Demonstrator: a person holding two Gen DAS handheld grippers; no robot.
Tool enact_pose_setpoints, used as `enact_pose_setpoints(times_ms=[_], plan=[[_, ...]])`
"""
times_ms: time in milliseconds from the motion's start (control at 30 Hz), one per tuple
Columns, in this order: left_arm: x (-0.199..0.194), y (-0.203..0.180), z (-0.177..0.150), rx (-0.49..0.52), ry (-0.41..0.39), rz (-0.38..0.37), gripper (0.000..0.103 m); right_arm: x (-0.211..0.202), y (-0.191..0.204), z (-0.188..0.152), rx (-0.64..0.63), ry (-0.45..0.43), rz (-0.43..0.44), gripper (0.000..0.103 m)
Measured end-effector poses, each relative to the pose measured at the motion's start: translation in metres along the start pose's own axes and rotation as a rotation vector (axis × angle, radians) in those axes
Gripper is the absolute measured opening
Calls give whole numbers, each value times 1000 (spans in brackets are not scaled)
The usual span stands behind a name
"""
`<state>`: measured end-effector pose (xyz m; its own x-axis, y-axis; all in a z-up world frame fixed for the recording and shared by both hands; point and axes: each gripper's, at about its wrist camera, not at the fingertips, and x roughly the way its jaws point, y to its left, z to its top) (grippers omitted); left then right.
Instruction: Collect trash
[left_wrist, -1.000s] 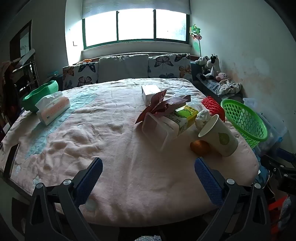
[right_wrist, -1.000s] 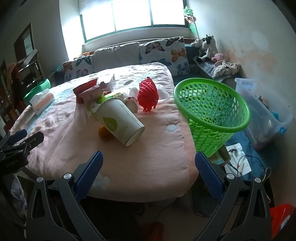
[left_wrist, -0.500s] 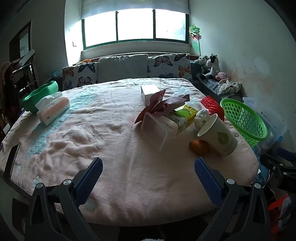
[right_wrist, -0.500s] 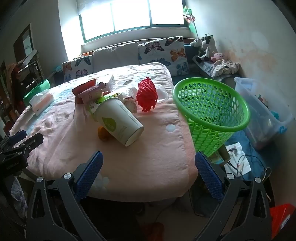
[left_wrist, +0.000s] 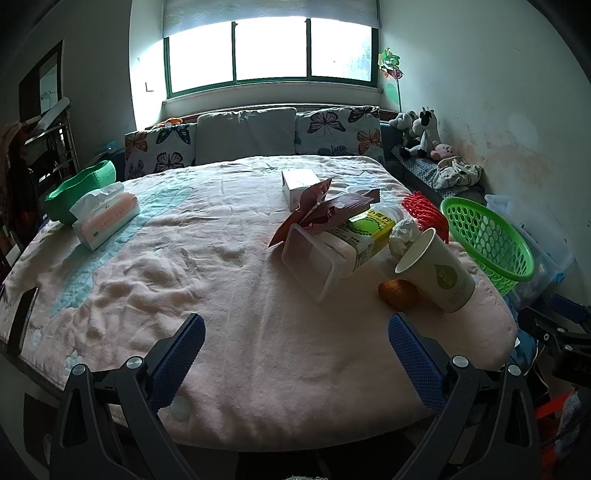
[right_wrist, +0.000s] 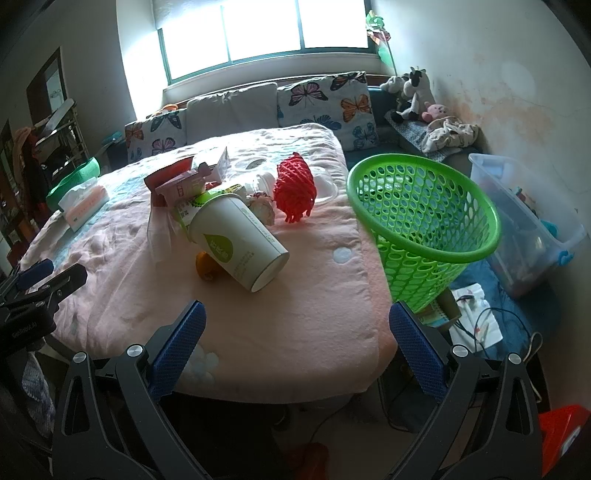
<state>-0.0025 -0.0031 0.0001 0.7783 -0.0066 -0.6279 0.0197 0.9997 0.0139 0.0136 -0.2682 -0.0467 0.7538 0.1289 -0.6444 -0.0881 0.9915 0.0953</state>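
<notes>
Trash (right_wrist: 236, 236) is lying heaped on the tabletop (left_wrist: 221, 295).
Both grippers, left gripper (left_wrist: 295, 356) and right gripper (right_wrist: 295, 343), are hovering spread wide, empty, short of it.

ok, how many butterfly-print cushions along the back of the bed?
2. One butterfly cushion at the left end, one at the right end, with a plain grey cushion between them. More could be hidden behind those.

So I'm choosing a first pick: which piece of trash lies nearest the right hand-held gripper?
The white paper cup with a green leaf, tipped over in front of the pile.
</notes>
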Motion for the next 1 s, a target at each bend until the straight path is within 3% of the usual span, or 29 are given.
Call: enact_pose_setpoints(times_ms=[1000], plan=[[7,2,2,1,8,4,96,7,3,2,-9,14,12,99]])
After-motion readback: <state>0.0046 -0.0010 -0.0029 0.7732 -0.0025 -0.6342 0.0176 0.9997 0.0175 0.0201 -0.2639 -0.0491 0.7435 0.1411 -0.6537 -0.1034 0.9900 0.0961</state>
